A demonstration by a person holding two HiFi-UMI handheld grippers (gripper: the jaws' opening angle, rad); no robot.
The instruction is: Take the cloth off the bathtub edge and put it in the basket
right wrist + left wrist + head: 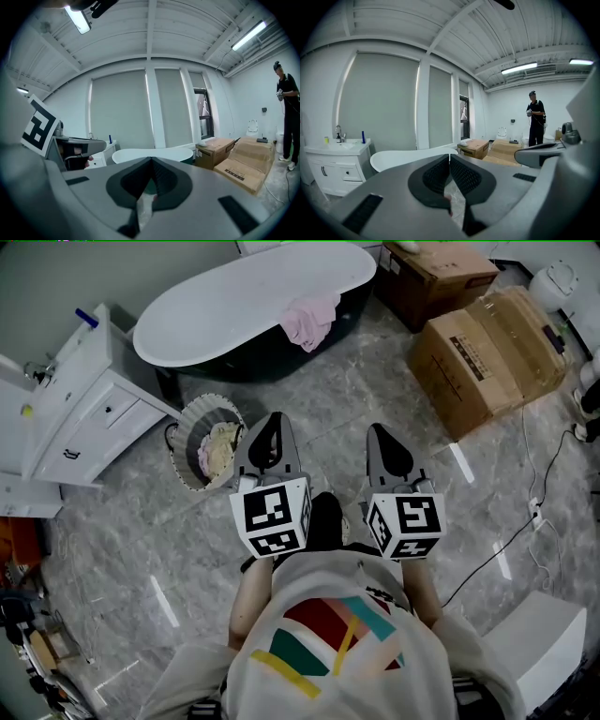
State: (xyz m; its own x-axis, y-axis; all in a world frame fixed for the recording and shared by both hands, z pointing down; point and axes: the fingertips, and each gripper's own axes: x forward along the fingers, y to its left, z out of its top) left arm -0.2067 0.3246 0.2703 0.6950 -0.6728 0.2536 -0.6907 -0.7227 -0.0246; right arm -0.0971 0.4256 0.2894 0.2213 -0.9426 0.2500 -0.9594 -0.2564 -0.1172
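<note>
A pink cloth hangs over the near edge of the white bathtub at the back of the head view. A round wicker basket with pale cloth inside it stands on the floor in front of the tub's left end. My left gripper is shut and empty, held in front of my chest just right of the basket. My right gripper is shut and empty beside it. In the left gripper view and the right gripper view the jaws meet with nothing between them, and the tub shows beyond.
A white vanity cabinet stands at the left. Two cardboard boxes lie right of the tub. A black cable runs over the marble floor at the right, near a white box. Another person stands far off by a toilet.
</note>
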